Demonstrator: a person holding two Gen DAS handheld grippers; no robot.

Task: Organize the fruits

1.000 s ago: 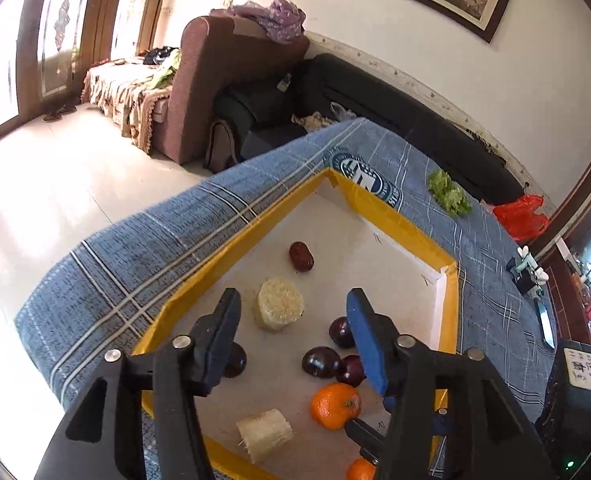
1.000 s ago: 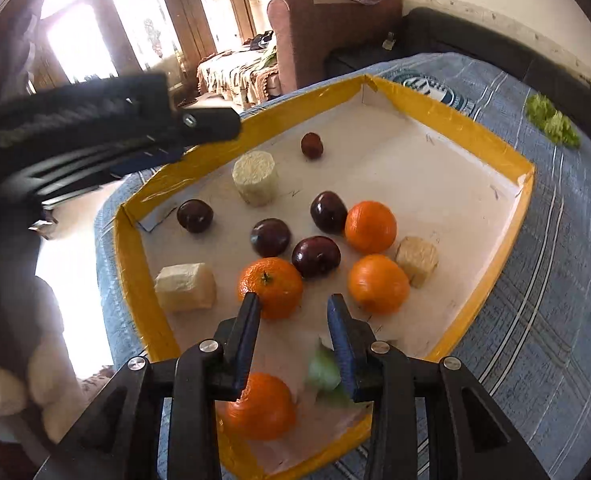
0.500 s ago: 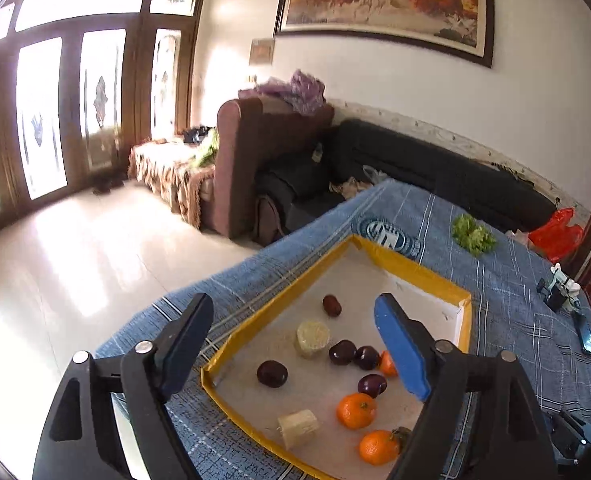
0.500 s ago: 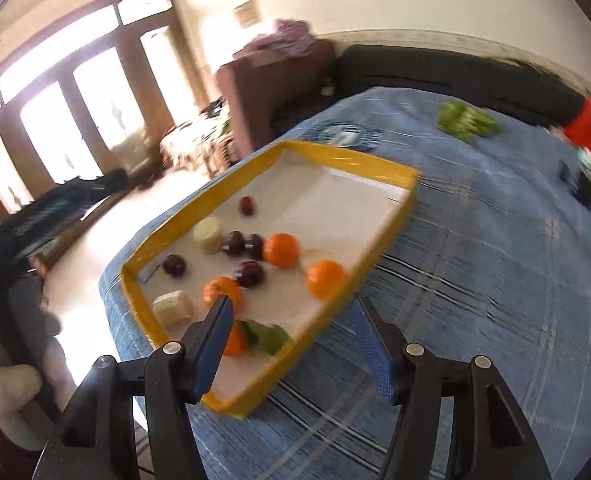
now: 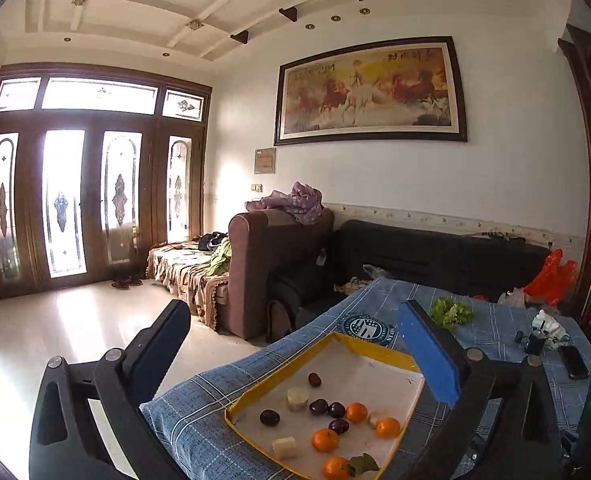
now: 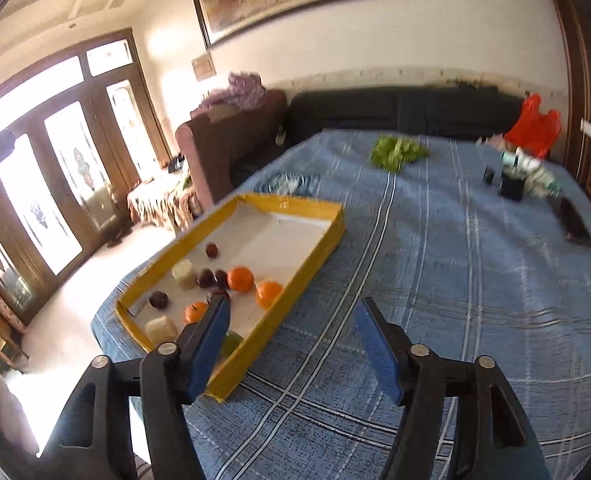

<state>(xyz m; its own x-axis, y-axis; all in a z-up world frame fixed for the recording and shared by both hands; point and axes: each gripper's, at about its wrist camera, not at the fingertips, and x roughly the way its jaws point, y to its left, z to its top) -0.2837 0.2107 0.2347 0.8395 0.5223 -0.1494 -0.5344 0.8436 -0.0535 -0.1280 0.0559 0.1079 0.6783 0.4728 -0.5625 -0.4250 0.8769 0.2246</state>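
Observation:
A shallow tray with a yellow rim [image 5: 279, 364] lies on a blue checked cloth [image 6: 455, 280]. In it are several oranges [image 5: 324, 440], several dark plums [image 5: 269, 418], three pale cut chunks [image 5: 297, 398] and a green leaf [image 5: 361, 463]. My left gripper [image 5: 293, 316] hangs high above the tray's near end. Its jaws are opening wide, with nothing between them. My right gripper [image 6: 292, 306] hovers over the tray's right rim [image 6: 323, 240] and the cloth beside it. Its jaws are opening too and hold nothing. The oranges [image 6: 240, 279] lie just past its left finger.
A leafy green bunch [image 6: 395, 152], a dark cup [image 6: 511, 188], a phone [image 6: 575, 222] and a red bag [image 6: 533, 128] sit at the cloth's far end. A brown armchair [image 5: 279, 264] and a black sofa [image 5: 435, 256] stand behind it.
Both grippers have risen and drawn back from the tray, which looks smaller and lower now. Both pairs of jaws have spread wider. The fruit has not moved.

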